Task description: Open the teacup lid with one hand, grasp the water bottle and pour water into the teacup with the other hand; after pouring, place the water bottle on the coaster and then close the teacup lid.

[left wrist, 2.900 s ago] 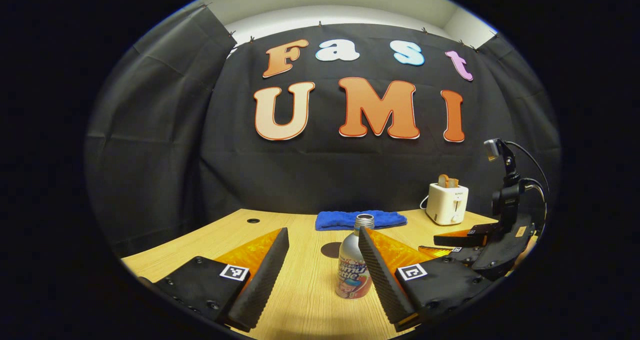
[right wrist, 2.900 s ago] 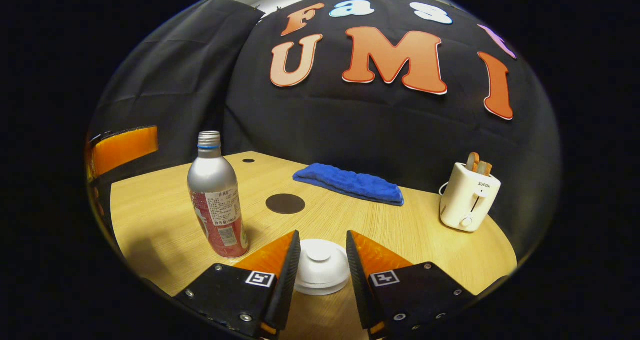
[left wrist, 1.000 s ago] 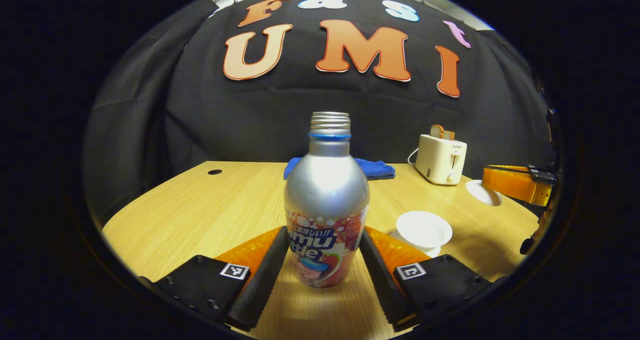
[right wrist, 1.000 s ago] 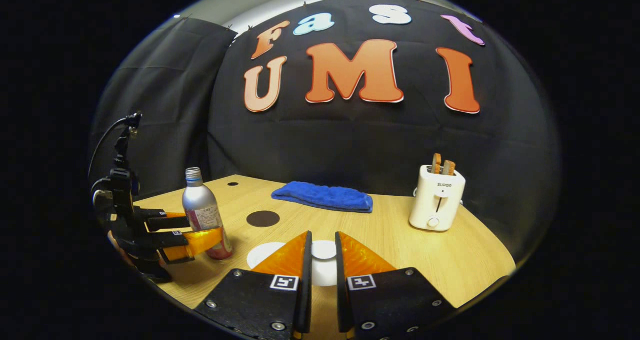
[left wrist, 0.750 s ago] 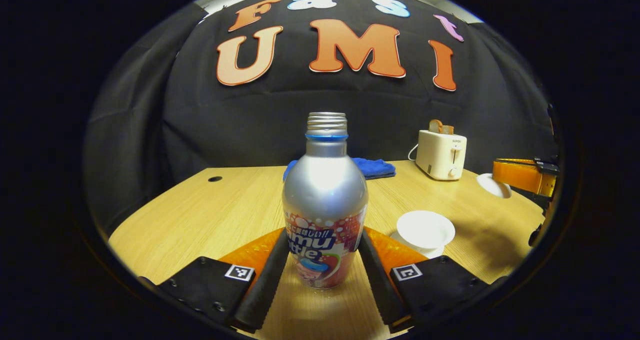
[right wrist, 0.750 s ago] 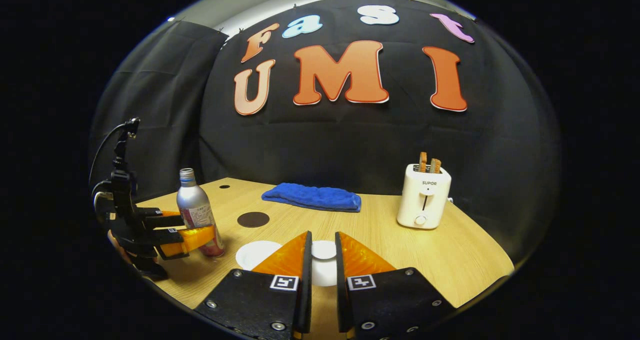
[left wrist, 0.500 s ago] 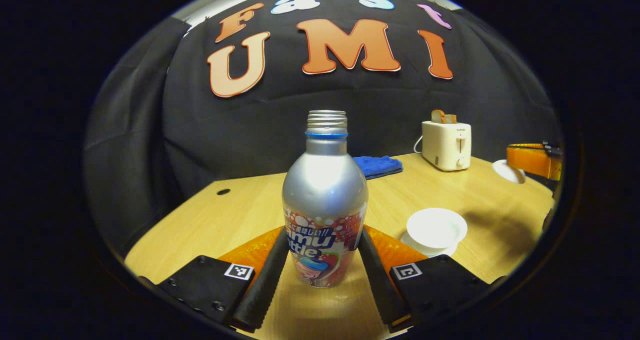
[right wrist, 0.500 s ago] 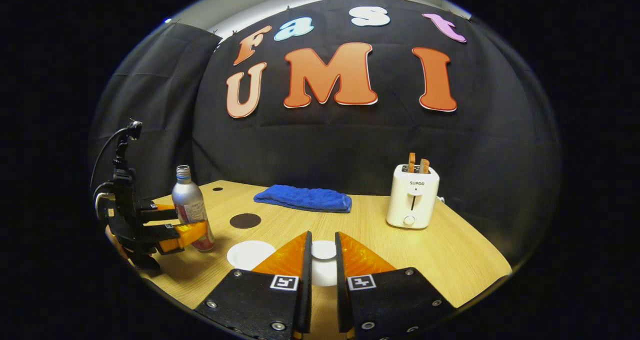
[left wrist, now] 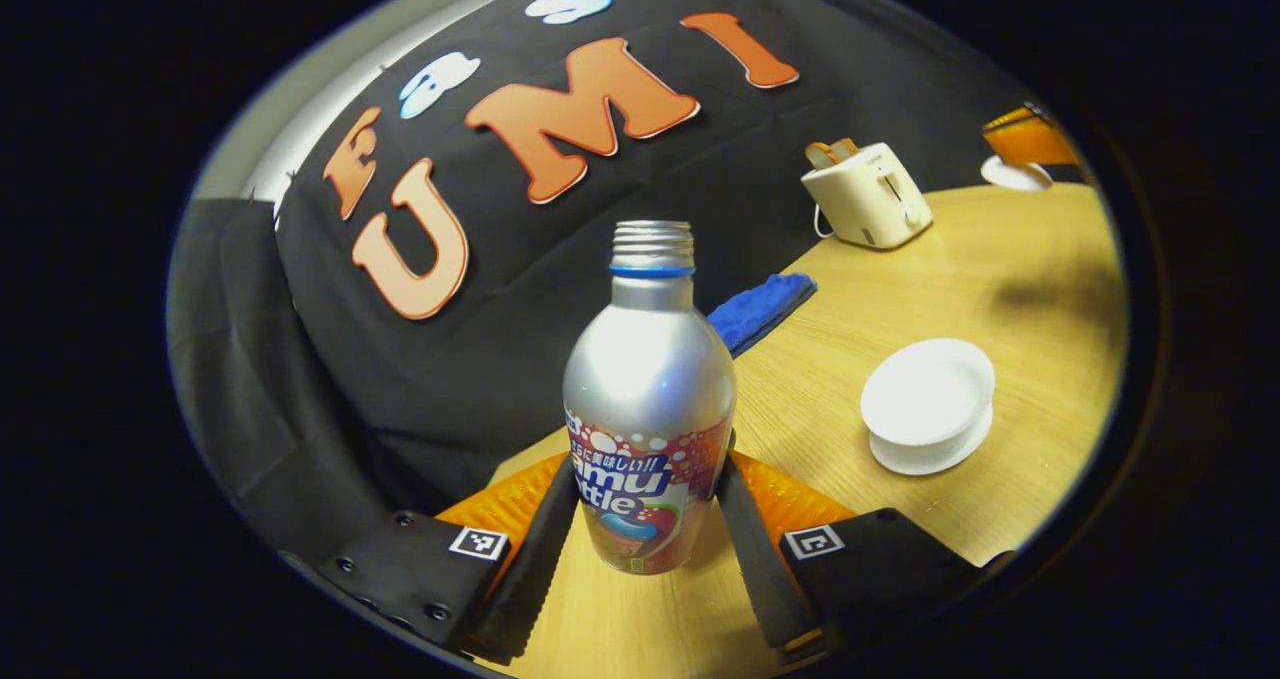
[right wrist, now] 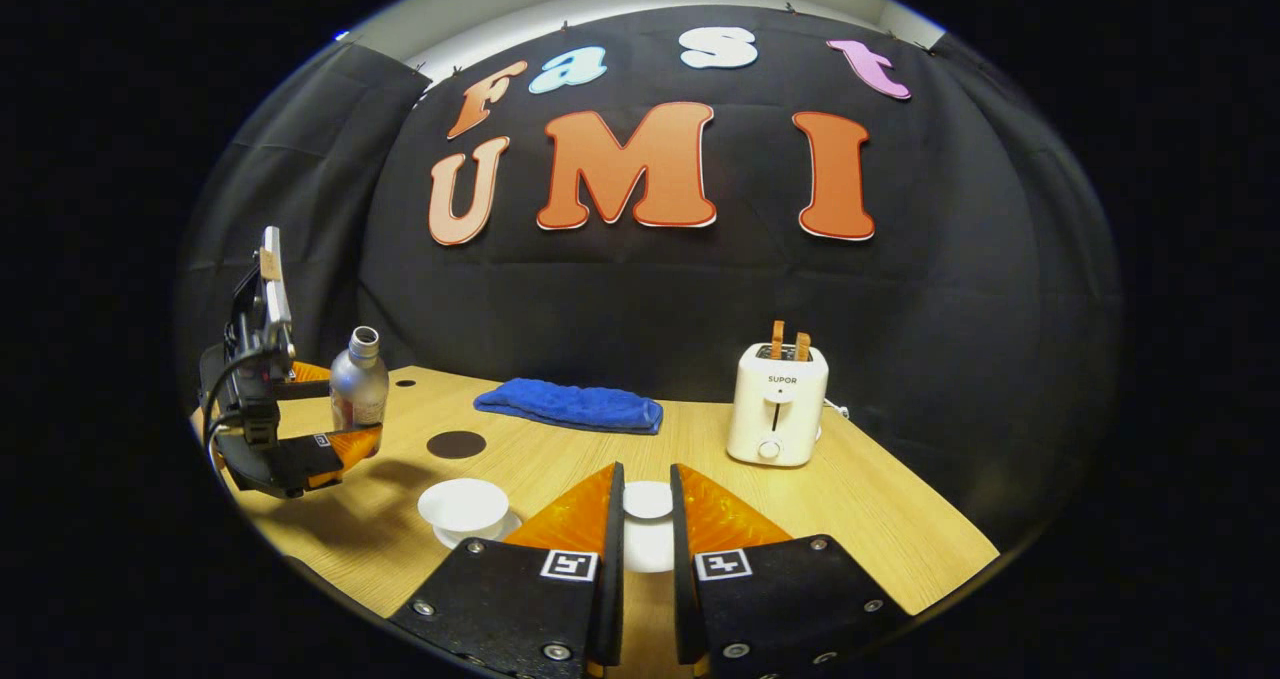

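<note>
Pale woodgrain table (right wrist: 880, 519); left claw (left wrist: 645, 539) pinches smooth metal bottle (left wrist: 648, 399); right claw (right wrist: 645, 529) grips round lid (right wrist: 648, 500).

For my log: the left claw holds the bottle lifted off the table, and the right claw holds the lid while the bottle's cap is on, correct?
Not quite: the water bottle has no cap; the left gripper view shows its bare threaded neck. The left claw does hold it lifted, and the right claw holds the lid.
</note>
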`<state>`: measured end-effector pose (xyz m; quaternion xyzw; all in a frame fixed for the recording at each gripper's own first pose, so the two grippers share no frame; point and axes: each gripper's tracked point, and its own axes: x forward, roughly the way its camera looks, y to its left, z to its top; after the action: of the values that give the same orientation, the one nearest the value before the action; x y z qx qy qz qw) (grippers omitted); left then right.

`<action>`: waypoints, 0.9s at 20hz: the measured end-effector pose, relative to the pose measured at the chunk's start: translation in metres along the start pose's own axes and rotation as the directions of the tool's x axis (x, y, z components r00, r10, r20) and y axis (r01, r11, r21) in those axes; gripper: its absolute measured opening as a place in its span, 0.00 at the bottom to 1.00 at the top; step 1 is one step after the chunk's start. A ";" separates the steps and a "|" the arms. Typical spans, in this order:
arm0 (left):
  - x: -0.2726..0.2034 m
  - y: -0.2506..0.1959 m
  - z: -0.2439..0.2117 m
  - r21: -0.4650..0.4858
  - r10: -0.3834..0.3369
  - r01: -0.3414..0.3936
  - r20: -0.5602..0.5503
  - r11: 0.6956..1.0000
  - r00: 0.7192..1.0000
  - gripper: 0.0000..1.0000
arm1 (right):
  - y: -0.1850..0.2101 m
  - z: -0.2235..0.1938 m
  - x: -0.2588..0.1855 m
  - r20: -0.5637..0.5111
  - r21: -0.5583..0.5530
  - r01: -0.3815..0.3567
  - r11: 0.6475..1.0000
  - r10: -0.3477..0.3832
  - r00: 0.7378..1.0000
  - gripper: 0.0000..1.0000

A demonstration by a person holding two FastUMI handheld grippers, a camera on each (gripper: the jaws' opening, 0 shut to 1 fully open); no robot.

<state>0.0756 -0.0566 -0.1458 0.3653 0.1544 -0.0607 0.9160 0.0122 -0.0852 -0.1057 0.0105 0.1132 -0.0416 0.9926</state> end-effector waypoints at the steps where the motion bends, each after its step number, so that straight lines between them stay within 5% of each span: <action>1: 0.000 -0.003 0.000 0.028 -0.004 0.004 -0.002 1.000 1.000 0.85 | -0.002 -0.001 0.000 -0.001 0.005 0.004 1.000 -0.004 1.000 0.21; 9: 0.000 -0.009 0.001 0.316 -0.003 0.004 -0.005 0.949 1.000 0.85 | -0.021 -0.008 -0.011 -0.004 -0.003 0.031 1.000 -0.031 1.000 0.22; 18: 0.000 -0.010 0.010 0.599 0.008 -0.032 0.043 0.800 0.999 0.85 | -0.036 -0.010 -0.018 0.003 0.012 0.059 0.998 -0.059 0.998 0.22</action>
<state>0.0761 -0.0702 -0.1456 0.6362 0.1058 -0.1036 0.7572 -0.0103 -0.1195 -0.1113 0.0128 0.1116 -0.0714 0.9911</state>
